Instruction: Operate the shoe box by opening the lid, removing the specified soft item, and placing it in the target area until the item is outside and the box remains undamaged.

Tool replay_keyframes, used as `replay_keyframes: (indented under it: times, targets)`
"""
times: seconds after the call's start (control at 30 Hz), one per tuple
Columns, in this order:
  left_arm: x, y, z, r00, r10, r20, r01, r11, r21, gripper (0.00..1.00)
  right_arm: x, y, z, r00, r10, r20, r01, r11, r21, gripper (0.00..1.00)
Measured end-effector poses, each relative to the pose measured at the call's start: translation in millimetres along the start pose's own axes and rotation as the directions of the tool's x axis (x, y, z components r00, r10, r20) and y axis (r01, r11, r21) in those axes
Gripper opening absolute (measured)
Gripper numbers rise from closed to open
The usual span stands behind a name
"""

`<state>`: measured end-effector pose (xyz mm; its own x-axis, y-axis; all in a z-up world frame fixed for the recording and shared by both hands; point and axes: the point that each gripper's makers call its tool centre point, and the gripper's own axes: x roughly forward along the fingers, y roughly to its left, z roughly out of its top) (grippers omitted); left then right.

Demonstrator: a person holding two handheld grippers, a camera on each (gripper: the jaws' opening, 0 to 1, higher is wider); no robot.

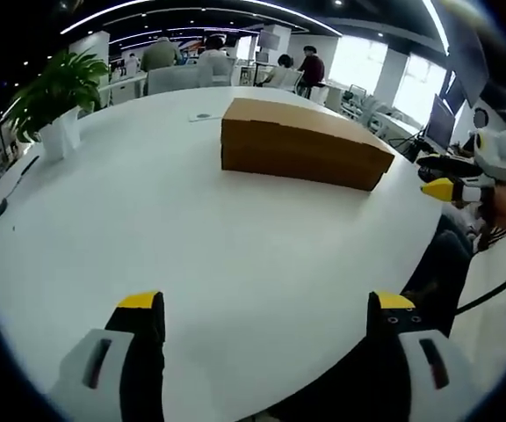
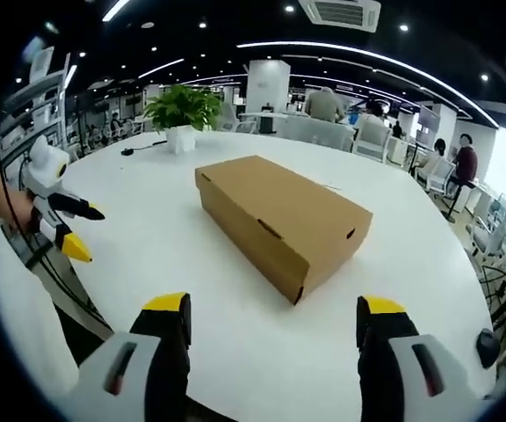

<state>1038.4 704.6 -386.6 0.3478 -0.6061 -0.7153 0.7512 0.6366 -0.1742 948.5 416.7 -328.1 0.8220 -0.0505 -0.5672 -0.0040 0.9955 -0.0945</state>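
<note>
White table, round-edged, nearest the camera in both views and the largest item; it carries everything below.

Shoe box, brown cardboard, lid shut, sitting near the middle of the table. The soft item cannot be seen; presumably it is inside. No marked target area can be made out.

Potted plant, green leaves in a white pot, on the far side of the table, well apart from the box.

Right hand-held gripper, yellow-tipped jaws apart and empty, raised over the near table edge, short of the box.

Left hand-held gripper, jaws likewise apart and empty, over bare table, well apart from the box.

Small dark objects and a cable near the table's rim; too small to identify.

Risk, as a judgement: the lid is untouched. Lifting it by one corner with one gripper could tear or crease the cardboard, or drag the whole box, unless the other gripper steadies the base.
</note>
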Motion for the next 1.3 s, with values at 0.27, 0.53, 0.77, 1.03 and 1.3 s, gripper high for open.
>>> replay_keyframes:
  times: [0.27, 0.53, 0.77, 1.03, 1.3]
  targets:
    - [-6, 5.7, 4.1, 1.0, 0.014, 0.011, -0.013, 0.999, -0.032, 0.98, 2, -4, 8.0, 1.0, -0.004, 0.024, 0.003, 1.0, 0.025, 0.78]
    - [-3, 3.9, 5.8, 1.0, 0.01, 0.014, -0.009, 0.999, -0.034, 0.97, 3, -3, 9.1, 0.999, 0.011, 0.047, -0.014, 0.998, 0.068, 0.82]
    - [-3, 12.5, 12.9, 1.0, 0.021, 0.022, -0.02, 0.999, -0.028, 0.98, 4, -9, 12.9, 0.997, 0.009, 0.075, -0.021, 0.987, 0.159, 0.93]
    - [0, 19.2, 29.8, 0.998, 0.011, 0.056, -0.01, 1.0, -0.023, 0.99, 6, -13, 16.1, 0.996, 0.002, 0.086, -0.016, 0.987, 0.16, 0.94]
    - [8, 15.7, 44.2, 0.999, -0.015, 0.051, 0.014, 1.0, 0.01, 0.99, 9, -12, 15.8, 0.998, 0.008, 0.062, -0.015, 0.994, 0.109, 0.94]
